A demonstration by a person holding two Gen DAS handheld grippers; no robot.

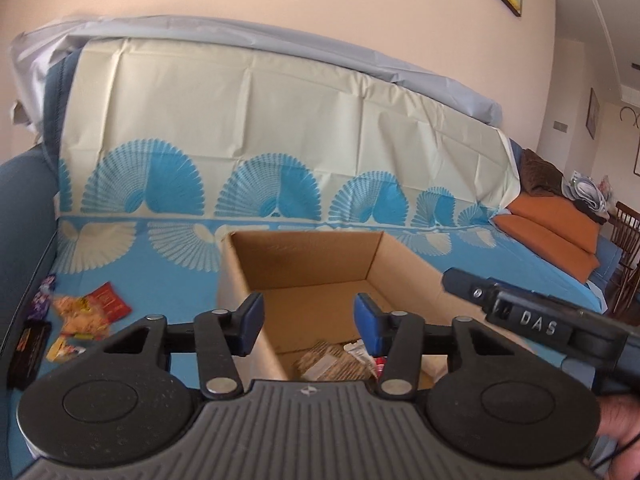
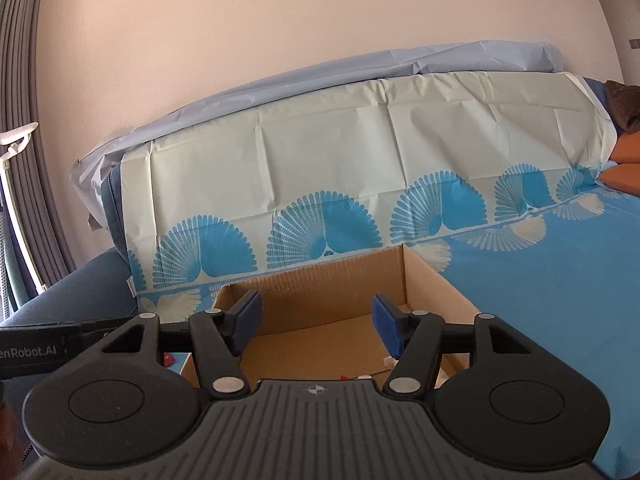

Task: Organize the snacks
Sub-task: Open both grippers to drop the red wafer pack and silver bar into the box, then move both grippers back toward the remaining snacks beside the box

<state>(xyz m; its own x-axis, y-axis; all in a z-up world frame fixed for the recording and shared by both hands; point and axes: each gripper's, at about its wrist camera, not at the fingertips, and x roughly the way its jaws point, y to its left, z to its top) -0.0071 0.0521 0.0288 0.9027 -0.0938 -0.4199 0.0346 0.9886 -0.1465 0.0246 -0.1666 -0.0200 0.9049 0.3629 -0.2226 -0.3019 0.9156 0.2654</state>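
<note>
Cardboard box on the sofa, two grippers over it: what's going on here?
A person is sorting snacks into the cardboard box with two handheld grippers. The left gripper and right gripper are both open and empty above the box. A few packets already lie inside; more snack packets wait on the blue cover to the left.

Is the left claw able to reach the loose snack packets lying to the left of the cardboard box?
Probably yes. The left claw is open and empty, and nothing stands between it and the snack packets; the cardboard box stays to their right.
</note>
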